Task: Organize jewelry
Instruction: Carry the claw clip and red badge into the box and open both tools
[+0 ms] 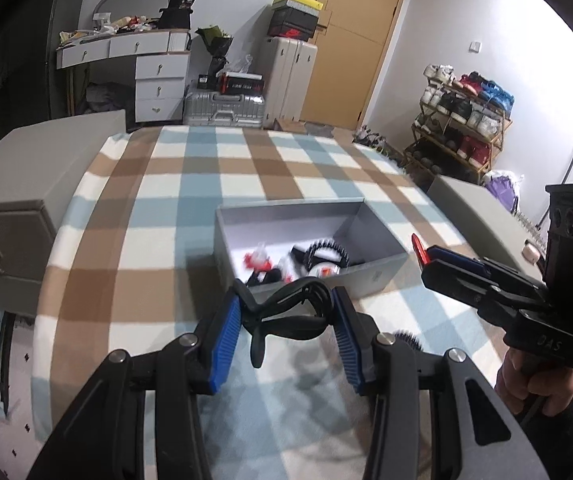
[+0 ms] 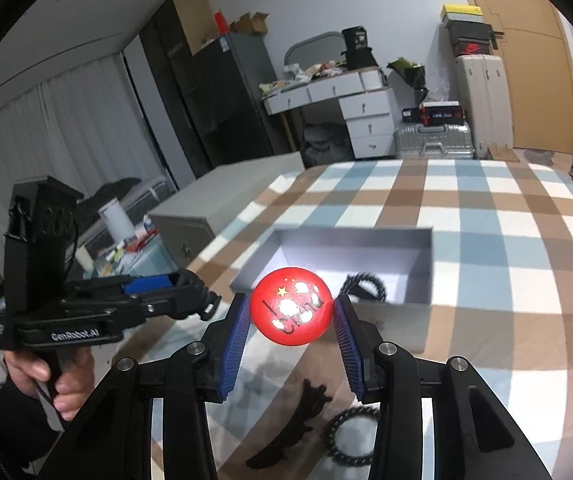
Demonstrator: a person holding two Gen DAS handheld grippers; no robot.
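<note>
- Red round badge [image 2: 291, 306] pinched in right gripper [image 2: 292, 320], above checked blanket [image 2: 486, 200]
- Left gripper [image 1: 286, 320] clamped on black hair clip [image 1: 286, 312], near grey box [image 1: 370, 276]

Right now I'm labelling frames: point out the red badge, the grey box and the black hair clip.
red badge [image 2: 291, 306]: right wrist view, centre of its face.
grey box [image 1: 370, 276]: left wrist view, front wall.
black hair clip [image 1: 286, 312]: left wrist view, its middle.
</note>
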